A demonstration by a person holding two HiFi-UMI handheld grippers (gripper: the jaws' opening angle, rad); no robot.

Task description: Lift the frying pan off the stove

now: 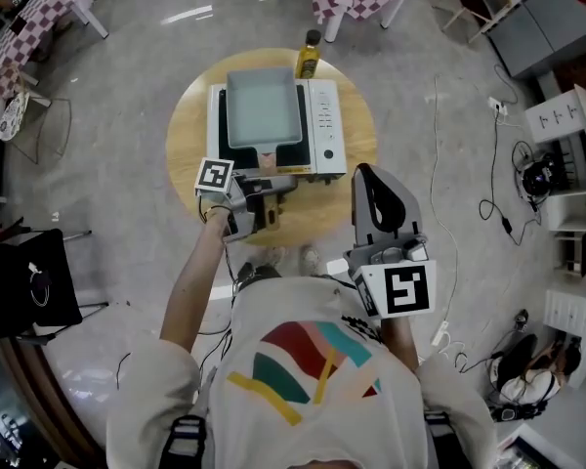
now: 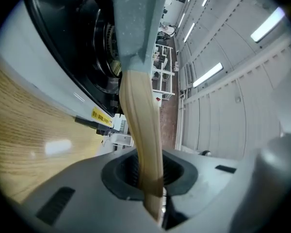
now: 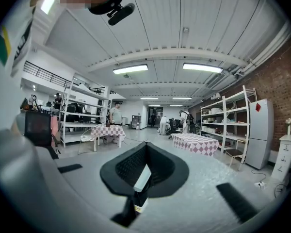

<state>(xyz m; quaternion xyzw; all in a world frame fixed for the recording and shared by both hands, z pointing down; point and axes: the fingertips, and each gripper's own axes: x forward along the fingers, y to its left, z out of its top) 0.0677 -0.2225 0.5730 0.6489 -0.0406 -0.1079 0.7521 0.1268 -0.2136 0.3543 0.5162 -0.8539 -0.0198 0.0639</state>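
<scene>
Frying pan [image 1: 262,107], rectangular and grey, sits on the portable gas stove [image 1: 324,125], which stands near the middle of a round wooden table [image 1: 190,130]. The pan covers the burner side of the stove, and the control panel lies to its right in the head view. The pan's wooden handle [image 1: 268,161] points off the stove's near edge toward the person. The left gripper [image 1: 264,180] is at that near edge, pointing level, with its marker cube [image 1: 215,175] just to the left of the handle. In the left gripper view the handle [image 2: 141,130] runs straight into the left gripper [image 2: 148,176], and the jaws are closed on it, with the dark pads pressing against both sides of the wood. Beyond the handle, the grey pan body [image 2: 136,23] is seen over the black burner area. A yellow-labelled bottle [image 1: 309,57] stands upright on the table just behind the stove's far edge. The right gripper [image 1: 367,172] is held beside the table's near right rim, well apart from the pan. In the right gripper view the right gripper [image 3: 145,154] has its jaws together with nothing between them and faces a room with checkered-cloth tables [image 3: 198,143] and shelving [image 3: 233,118].
</scene>
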